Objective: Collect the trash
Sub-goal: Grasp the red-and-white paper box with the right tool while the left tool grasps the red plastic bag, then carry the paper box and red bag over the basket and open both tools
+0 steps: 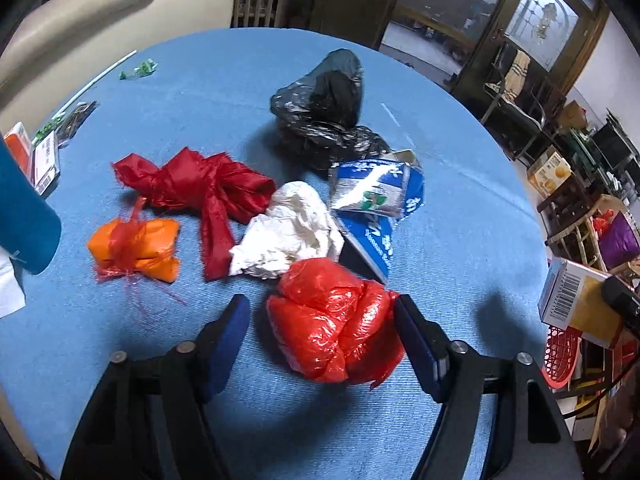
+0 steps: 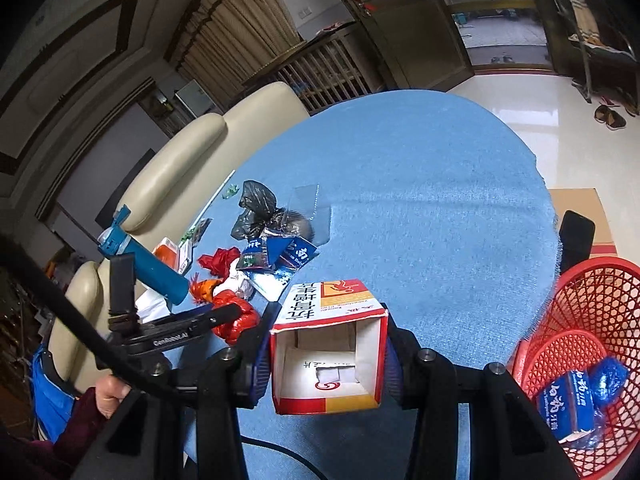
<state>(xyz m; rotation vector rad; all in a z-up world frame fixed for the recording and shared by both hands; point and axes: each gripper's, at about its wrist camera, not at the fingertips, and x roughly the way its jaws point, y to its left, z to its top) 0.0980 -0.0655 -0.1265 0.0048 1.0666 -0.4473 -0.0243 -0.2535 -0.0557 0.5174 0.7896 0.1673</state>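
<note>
My left gripper [image 1: 322, 320] is open, its jaws on either side of a crumpled red plastic bag [image 1: 334, 320] on the blue table [image 1: 460, 240]; one finger [image 1: 416, 336] touches the bag's right side. Beyond lie white crumpled paper [image 1: 290, 230], a red cloth bag [image 1: 200, 192], an orange lump in red netting [image 1: 134, 248], a blue-and-white carton [image 1: 376, 200] and a black bag [image 1: 328, 108]. My right gripper [image 2: 326, 354] is shut on an open red-and-white cardboard box [image 2: 328, 360], held above the table near a red mesh basket [image 2: 592, 320].
A teal bottle [image 1: 24, 216] and small boxes [image 1: 44, 160] sit at the table's left edge. The basket holds blue packaging [image 2: 580, 400]. A cream sofa [image 1: 100, 20] stands behind the table. Clutter and boxes [image 1: 552, 172] lie to the right on the floor.
</note>
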